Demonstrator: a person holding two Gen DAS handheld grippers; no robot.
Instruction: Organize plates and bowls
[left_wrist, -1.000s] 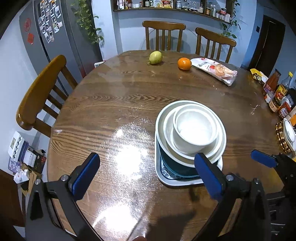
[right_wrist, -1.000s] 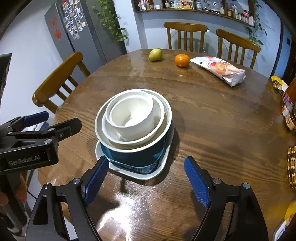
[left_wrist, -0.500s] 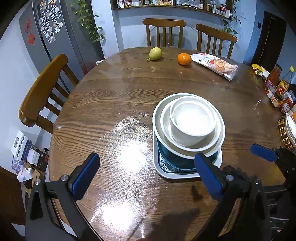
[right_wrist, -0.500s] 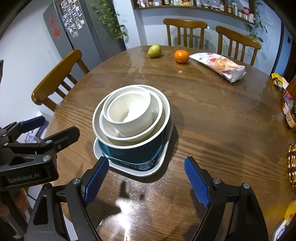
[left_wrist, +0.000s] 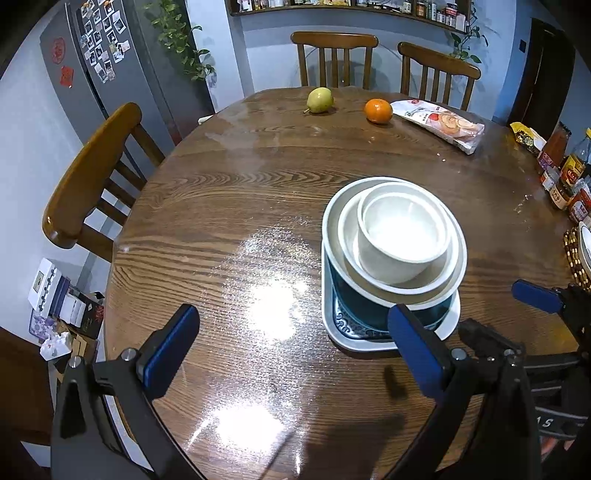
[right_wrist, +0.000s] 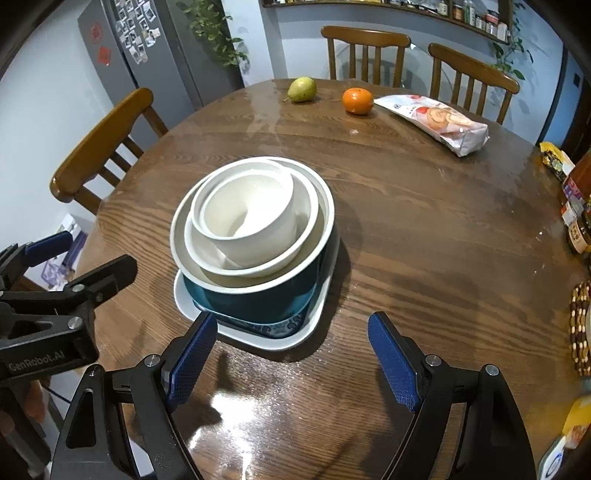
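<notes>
A stack of dishes stands on the round wooden table: a small white bowl inside a wider white bowl, inside a large teal bowl, on a squarish white plate. The same stack shows in the right wrist view, with the small white bowl on top and the plate beneath. My left gripper is open and empty, hovering left of and in front of the stack. My right gripper is open and empty, just in front of the plate's near edge.
A pear, an orange and a snack bag lie at the far side. Sauce bottles and a beaded trivet are at the right edge. Wooden chairs surround the table; a fridge stands far left.
Both grippers have pulled back and risen slightly from the stack, staying open. The dishes have not moved.
</notes>
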